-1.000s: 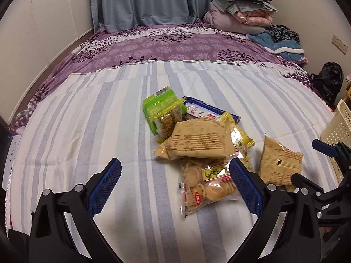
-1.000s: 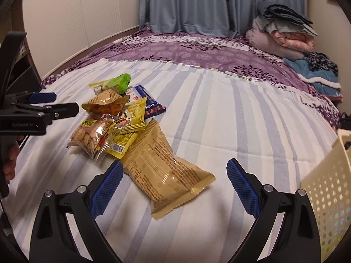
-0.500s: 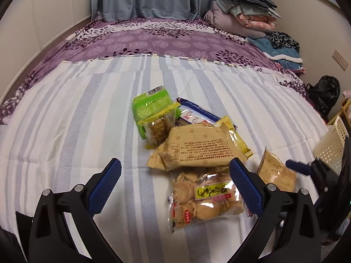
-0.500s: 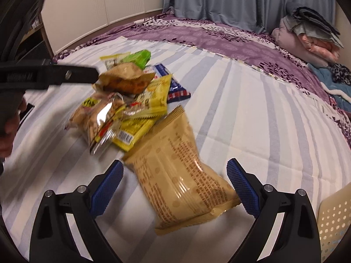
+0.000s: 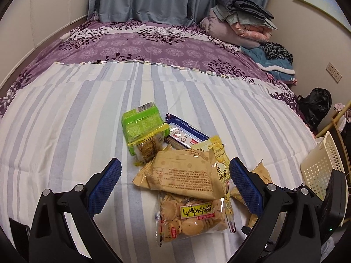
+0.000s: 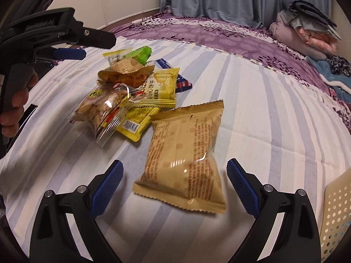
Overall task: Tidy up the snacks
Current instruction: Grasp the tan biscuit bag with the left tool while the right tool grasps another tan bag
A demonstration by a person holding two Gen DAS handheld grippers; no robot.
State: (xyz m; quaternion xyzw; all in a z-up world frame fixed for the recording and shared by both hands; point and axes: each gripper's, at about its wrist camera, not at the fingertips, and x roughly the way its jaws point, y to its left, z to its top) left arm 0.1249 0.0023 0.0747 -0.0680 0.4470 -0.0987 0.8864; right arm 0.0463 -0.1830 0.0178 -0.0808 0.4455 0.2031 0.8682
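Note:
A pile of snack packs lies on the striped bed. In the left wrist view a tan pack (image 5: 184, 176) lies on a clear bag of round biscuits (image 5: 190, 219), with a green pack (image 5: 141, 129), a blue pack (image 5: 186, 134) and a yellow pack (image 5: 217, 153) behind. My left gripper (image 5: 173, 186) is open, its fingers either side of the tan pack and biscuit bag. In the right wrist view a separate tan pack (image 6: 184, 153) lies apart from the pile (image 6: 131, 92). My right gripper (image 6: 173, 184) is open around its near end.
A cream perforated basket (image 5: 322, 164) stands at the bed's right edge; it also shows in the right wrist view (image 6: 335, 217). Folded bedding (image 5: 239, 26) is stacked at the far right. The left gripper's body (image 6: 54, 28) reaches in at the upper left of the right wrist view.
Both grippers have moved forward and lower. The left now straddles the tan pack and biscuit bag; the right now straddles the separate tan pack. Both stayed open.

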